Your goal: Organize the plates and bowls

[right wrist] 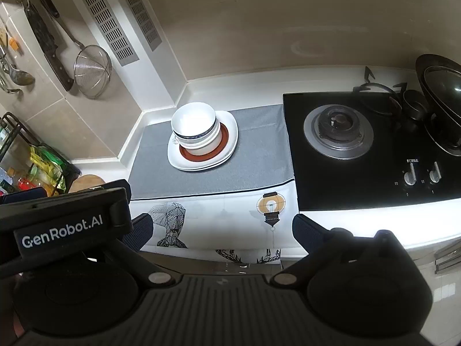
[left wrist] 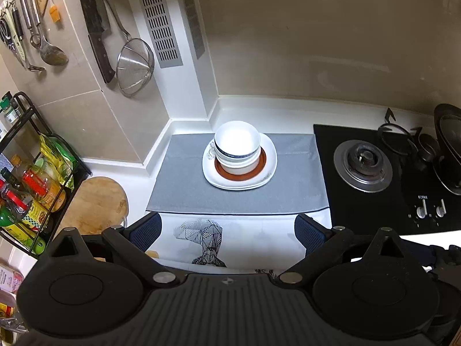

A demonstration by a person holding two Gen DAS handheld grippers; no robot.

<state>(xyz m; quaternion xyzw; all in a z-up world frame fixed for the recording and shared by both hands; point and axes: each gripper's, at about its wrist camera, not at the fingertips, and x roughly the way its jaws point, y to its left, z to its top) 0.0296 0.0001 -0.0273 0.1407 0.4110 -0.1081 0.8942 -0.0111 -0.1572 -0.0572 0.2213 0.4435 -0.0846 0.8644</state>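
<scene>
The white counter (left wrist: 190,121) ran along the beige wall, with the black gas hob (right wrist: 374,150) at its right and a grey mat (left wrist: 178,184) spread between hob and corner; the right wrist view alone showed the whole hob, a lightbulb print (right wrist: 271,206) on the patterned cloth (right wrist: 219,216) and the body of the left gripper marked GenRobot.AI; the left wrist view alone showed the wire rack (left wrist: 31,173) in full, crowded with bottles and green packets, and the round wooden board (left wrist: 95,201) just beside it; a dark wok (right wrist: 440,92) sat on the hob's far right burner.

On the mat stood the stack of plates and bowls (left wrist: 239,155): white squarish plates (left wrist: 268,170) at the bottom, a brown-rimmed plate (left wrist: 250,174) on them, then nested white bowls, the top bowl (left wrist: 236,137) holding nothing.

The left gripper (left wrist: 227,230) hung over the patterned cloth, well apart from the stack, fingers spread wide and grasping nothing; the right gripper (right wrist: 222,232) was likewise parted and free, near the counter's front edge; a strainer (left wrist: 134,65) and a cleaver (left wrist: 98,31) hung on the tiled wall.
</scene>
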